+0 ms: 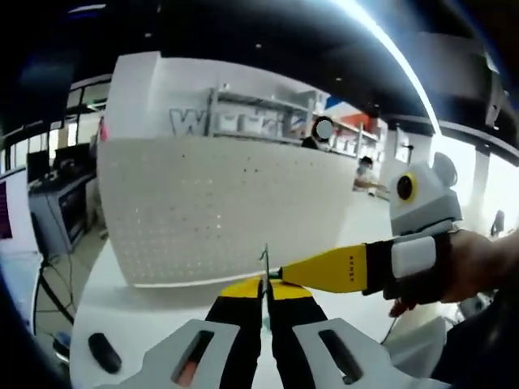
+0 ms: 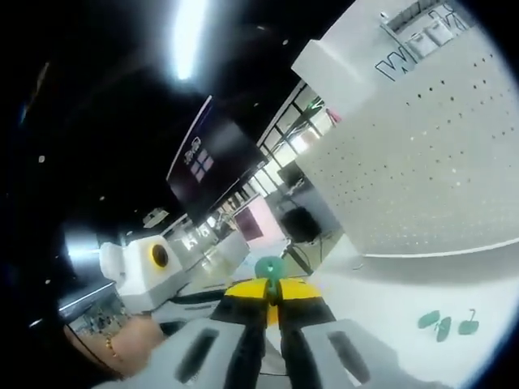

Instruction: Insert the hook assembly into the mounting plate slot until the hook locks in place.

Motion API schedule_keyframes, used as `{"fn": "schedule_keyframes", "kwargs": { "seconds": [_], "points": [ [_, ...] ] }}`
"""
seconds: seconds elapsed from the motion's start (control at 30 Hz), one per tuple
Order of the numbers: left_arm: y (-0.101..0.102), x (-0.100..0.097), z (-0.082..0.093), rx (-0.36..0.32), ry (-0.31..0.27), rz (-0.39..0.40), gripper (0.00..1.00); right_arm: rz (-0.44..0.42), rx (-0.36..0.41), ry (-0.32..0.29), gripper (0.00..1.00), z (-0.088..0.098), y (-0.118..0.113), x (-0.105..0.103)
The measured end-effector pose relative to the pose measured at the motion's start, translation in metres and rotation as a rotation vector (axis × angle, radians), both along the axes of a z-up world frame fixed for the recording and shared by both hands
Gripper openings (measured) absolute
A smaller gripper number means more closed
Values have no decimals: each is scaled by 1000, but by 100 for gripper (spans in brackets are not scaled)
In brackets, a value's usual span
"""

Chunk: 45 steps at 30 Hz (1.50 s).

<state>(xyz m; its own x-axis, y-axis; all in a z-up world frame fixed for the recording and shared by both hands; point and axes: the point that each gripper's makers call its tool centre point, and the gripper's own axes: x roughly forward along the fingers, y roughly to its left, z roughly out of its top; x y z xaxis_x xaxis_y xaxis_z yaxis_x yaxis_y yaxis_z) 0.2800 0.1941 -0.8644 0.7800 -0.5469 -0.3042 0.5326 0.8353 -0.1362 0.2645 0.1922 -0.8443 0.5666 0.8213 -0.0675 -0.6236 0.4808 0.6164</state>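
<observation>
A white pegboard mounting plate [image 1: 219,203] stands upright on the white table [image 1: 113,304]; in the right gripper view the plate [image 2: 422,162] fills the right side. My left gripper [image 1: 264,285] is shut on a thin metal hook [image 1: 264,261] that points up in front of the plate's lower edge. My right gripper [image 1: 280,275] comes in from the right, held by a gloved hand [image 1: 454,267], its yellow tips touching the hook. In its own view the right gripper [image 2: 269,287] is shut on a round green piece [image 2: 268,267]. The left gripper's body [image 2: 150,271] shows at the left.
Three small green pieces [image 2: 443,323], one with a wire hook, lie on the table below the plate. A black object [image 1: 104,352] lies near the table's left front corner. Desks and screens [image 1: 57,194] stand beyond the left edge; shelves [image 1: 259,121] are behind the plate.
</observation>
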Motion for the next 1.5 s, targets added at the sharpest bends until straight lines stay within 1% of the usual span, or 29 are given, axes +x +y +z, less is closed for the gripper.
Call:
{"fn": "schedule_keyframes", "kwargs": {
  "seconds": [0.17, 0.27, 0.37, 0.43, 0.5, 0.63, 0.73, 0.77, 0.87, 0.97, 1.03, 1.13, 1.2, 1.33, 1.37, 1.5],
  "points": [
    [-1, -1, -11, 20, 19, -1, 3, 1, -46, -18, 0, -8, 1, -1],
    [-1, -2, -16, 44, 13, -4, 3, 1, -53, -10, 0, -12, 1, -1],
    [0, -2, -19, 44, 25, -15, 4, 2, -67, -16, 0, -14, 2, -1],
    [0, -3, -24, 64, 35, -21, 5, 8, -93, -30, 0, -16, 2, -2],
    [-1, -3, -26, 75, 35, -34, 7, 7, -98, -37, 0, -16, 2, -1],
    [-5, -6, -28, 47, 56, -55, 12, -1, -104, -42, 0, -17, -2, 2],
    [-7, -6, -29, 43, 54, -71, 15, -14, -111, -49, 0, -17, -6, 5],
    [-10, -7, -29, 52, 49, -94, 16, -18, -112, -51, 0, -17, -7, 6],
    [-13, -10, -31, 52, 57, -118, 22, -36, -113, -62, 0, -15, -12, 10],
    [-17, -12, -29, 9, 63, -137, 31, -75, -104, -86, 0, -9, -20, 16],
    [-20, -13, -26, -6, 49, -148, 38, -86, -106, -96, 0, -7, -22, 18],
    [-24, -15, -24, -15, 33, -172, 42, -90, -117, -106, 0, -6, -24, 20],
    [-31, -20, -22, -23, 25, -213, 47, -102, -117, -114, 0, -5, -26, 22],
    [-42, -26, -16, -61, 15, -246, 57, -110, -128, -123, 0, -6, -28, 24],
    [-43, -27, -15, -62, 14, -250, 62, -110, -130, -124, 0, -6, -28, 24],
    [-48, -29, -14, -60, 4, -266, 72, -116, -135, -132, 0, -7, -28, 25]
  ]
}}
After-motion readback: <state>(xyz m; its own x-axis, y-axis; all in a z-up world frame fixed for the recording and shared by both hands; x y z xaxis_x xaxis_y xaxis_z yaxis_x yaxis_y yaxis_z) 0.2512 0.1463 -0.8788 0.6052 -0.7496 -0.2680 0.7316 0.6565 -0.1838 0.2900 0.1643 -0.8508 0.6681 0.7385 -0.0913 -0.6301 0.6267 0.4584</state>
